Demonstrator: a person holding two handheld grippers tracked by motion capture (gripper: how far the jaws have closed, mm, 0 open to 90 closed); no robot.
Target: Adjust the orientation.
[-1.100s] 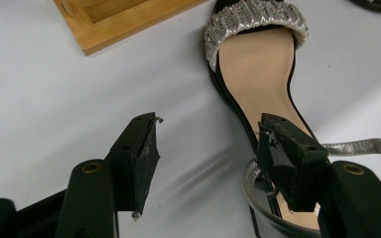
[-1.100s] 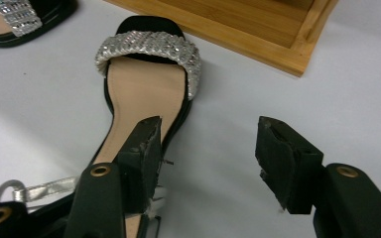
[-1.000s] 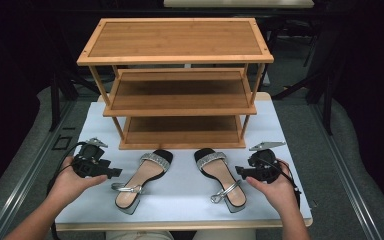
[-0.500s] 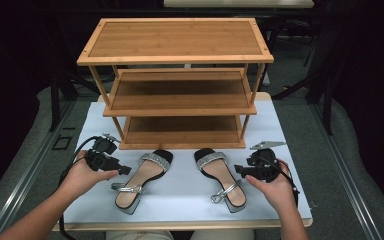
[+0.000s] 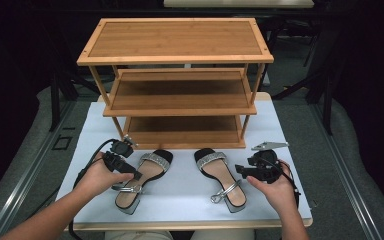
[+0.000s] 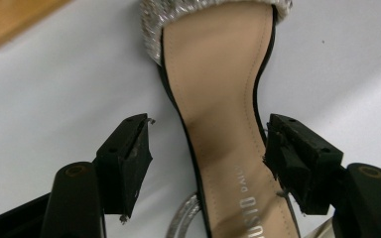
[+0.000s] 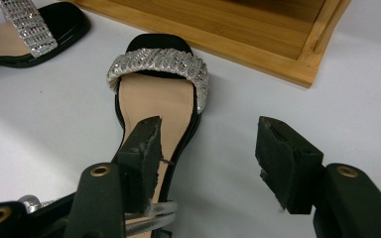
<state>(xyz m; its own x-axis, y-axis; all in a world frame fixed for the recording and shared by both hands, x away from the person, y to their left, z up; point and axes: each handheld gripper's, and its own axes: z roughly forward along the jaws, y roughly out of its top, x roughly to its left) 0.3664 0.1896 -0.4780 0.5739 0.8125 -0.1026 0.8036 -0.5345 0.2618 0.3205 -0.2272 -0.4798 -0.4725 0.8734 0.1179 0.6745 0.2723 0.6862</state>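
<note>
Two black sandals with glittery silver straps lie on the white table, toes toward the rack. My left gripper hangs over the left sandal. In the left gripper view it is open, and its jaws straddle the tan insole without touching it. My right gripper is just right of the right sandal. In the right gripper view it is open too. One jaw is over the sandal and the other is over bare table.
A three-tier bamboo shoe rack stands at the back of the white table, its shelves bare. Its bottom shelf lies just beyond the sandals' toes. The left sandal's toe lies to the left in the right gripper view.
My left gripper has moved right from the table's left side to above the left sandal. The right gripper and both sandals have stayed put.
</note>
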